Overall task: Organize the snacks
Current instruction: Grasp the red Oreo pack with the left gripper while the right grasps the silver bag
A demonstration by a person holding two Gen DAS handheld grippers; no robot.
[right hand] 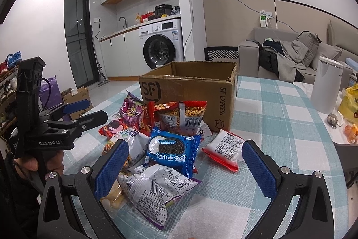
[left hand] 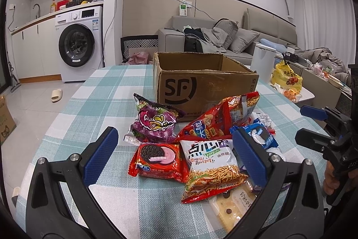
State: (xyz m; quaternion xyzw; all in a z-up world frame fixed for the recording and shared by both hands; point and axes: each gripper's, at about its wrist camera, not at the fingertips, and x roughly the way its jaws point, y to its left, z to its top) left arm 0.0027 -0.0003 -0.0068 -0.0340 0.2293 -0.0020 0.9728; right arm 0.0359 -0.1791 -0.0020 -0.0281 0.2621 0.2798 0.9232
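Left wrist view first: your left gripper (left hand: 175, 155) hangs wide open over the snack pile, nothing between its blue pads, and the red Oreo packet (left hand: 157, 161) and the white-and-red noodle snack bag (left hand: 209, 168) lie in the gap on the teal-and-white checked tablecloth (left hand: 105, 91). At twelve o'clock from the pile stands the open brown cardboard SF box (left hand: 202, 84), with the purple crinkled snack bag (left hand: 155, 123) resting just in front of it at eleven o'clock. Your right gripper (left hand: 305, 123) shows at three o'clock, held by a hand.

Right wrist view now: your right gripper (right hand: 185, 162) is spread wide too, holding nothing. The blue Oreo packet (right hand: 171, 150) sits between its fingers on top of a white-backed foil bag (right hand: 156, 188). A small red-and-white sachet (right hand: 224, 147) lies apart at two o'clock.
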